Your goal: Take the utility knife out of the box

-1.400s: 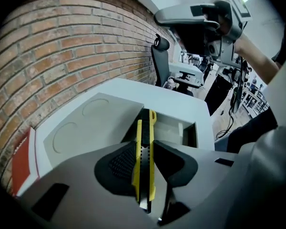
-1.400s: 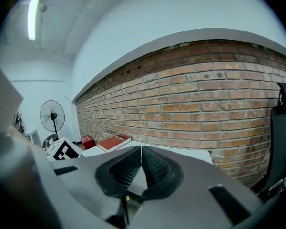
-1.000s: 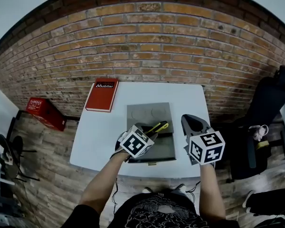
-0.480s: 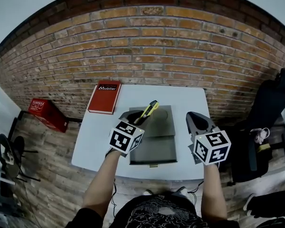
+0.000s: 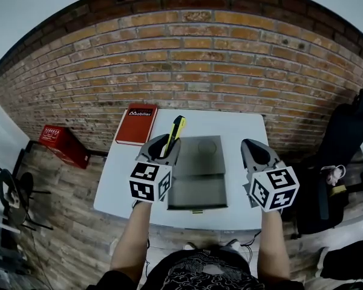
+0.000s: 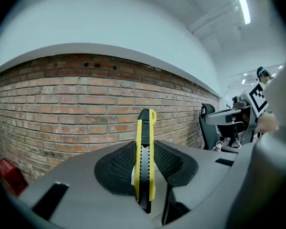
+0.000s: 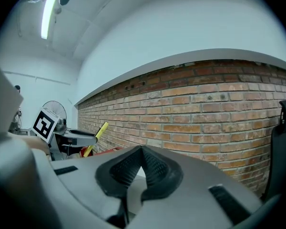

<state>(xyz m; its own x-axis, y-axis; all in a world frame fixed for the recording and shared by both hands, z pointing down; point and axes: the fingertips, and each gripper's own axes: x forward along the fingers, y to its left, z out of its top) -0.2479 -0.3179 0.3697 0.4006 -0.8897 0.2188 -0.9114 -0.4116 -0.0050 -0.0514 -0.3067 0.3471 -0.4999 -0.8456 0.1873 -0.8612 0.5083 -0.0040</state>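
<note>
The yellow and black utility knife [image 5: 176, 130] is clamped between the pads of my left gripper [image 5: 163, 147], which is shut on it above the table's left half. In the left gripper view the knife [image 6: 145, 156] stands on edge between the jaws, its tip toward the brick wall. The open grey box [image 5: 198, 193] lies on the white table [image 5: 124, 180] between both grippers, its lid [image 5: 199, 154] folded back. My right gripper [image 5: 254, 150] hovers to the right of the box, its pads [image 7: 155, 168] meeting with nothing between them. From the right gripper view the knife [image 7: 98, 133] shows at far left.
A red book [image 5: 137, 124] lies at the table's back left corner. A brick wall [image 5: 187, 59] runs behind the table. On the floor to the left sit a red crate [image 5: 59, 142] and a fan [image 5: 6, 189]; a black chair [image 5: 345, 144] stands at right.
My left gripper has lifted the knife up out of the box and carried it left, turning it from lying across the box to pointing at the wall. The right gripper rose slightly.
</note>
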